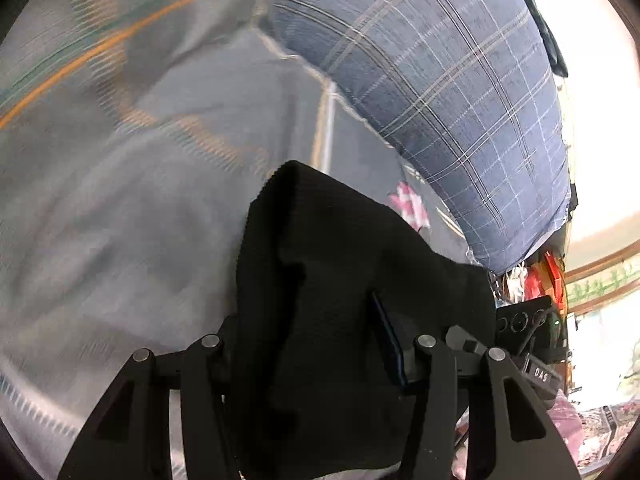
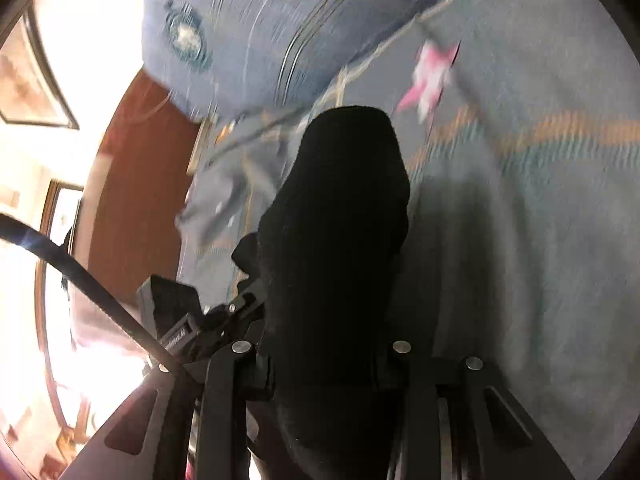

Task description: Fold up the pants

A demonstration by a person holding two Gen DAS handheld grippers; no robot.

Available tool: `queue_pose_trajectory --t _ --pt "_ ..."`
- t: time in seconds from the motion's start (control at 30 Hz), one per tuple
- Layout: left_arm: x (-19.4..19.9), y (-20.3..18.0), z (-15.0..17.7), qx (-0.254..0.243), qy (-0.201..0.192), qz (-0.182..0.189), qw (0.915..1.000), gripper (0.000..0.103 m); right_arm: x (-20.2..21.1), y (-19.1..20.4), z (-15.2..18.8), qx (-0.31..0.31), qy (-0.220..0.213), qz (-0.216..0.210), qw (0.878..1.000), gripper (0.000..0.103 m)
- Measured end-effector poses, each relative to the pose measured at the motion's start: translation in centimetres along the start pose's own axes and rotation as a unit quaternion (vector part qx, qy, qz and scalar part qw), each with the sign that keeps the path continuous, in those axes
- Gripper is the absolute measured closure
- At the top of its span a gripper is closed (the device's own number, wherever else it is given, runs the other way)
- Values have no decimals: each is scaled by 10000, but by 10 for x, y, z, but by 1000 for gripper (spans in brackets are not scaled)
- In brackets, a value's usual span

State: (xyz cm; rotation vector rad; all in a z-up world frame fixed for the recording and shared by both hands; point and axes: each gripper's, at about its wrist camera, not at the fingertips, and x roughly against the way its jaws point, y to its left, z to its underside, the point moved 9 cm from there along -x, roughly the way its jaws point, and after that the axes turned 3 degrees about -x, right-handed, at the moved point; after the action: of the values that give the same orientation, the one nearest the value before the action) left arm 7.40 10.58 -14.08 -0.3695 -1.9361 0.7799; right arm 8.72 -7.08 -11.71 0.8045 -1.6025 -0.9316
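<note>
Black pants point(image 1: 340, 300) are seen bunched between the fingers of the left gripper point(image 1: 320, 360); a ribbed edge of the cloth stands up above the fingers. In the right wrist view the pants point(image 2: 340, 240) are likewise clamped in the right gripper point(image 2: 324, 344), a rounded fold rising above it. Both pairs of fingers are judged to be clenched on the fabric, though the fingertips themselves are hidden under the cloth.

Location: the pants are held up off the grey bedspread point(image 1: 120, 220), just short of the blue plaid pillow point(image 1: 440, 80). A pink flower print point(image 1: 412, 208) on the bedspread lies between the pants and the pillow. Both views are motion-blurred; how much of the garment hangs below the grippers cannot be told.

Handling, judged:
- Soft knit, limp; no shape is kept unless supported.
- Light; sag between the two holds is to be expected.
- Textured surface, so slip in the fingers is unlikely, but a thick bunch may be shed layer by layer.

Grasp points, judged: the waistband or a hem corner is preferred, each taken as a flat edge rather than a wad, with the two holds kept apart so the cloth is drawn taut before being laid short of the pillow.
</note>
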Motion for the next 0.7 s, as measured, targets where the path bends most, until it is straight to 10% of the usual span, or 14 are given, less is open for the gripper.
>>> queue_pose_trajectory --t 0.4,0.7 --pt "92 23 60 67 -531 -303 9981 52 -31 31 125 389 1115 -497 9918 68" --pt "61 -87 1 -1055 -776 142 9913 52 38 57 61 830 -83 -513 9952 68"
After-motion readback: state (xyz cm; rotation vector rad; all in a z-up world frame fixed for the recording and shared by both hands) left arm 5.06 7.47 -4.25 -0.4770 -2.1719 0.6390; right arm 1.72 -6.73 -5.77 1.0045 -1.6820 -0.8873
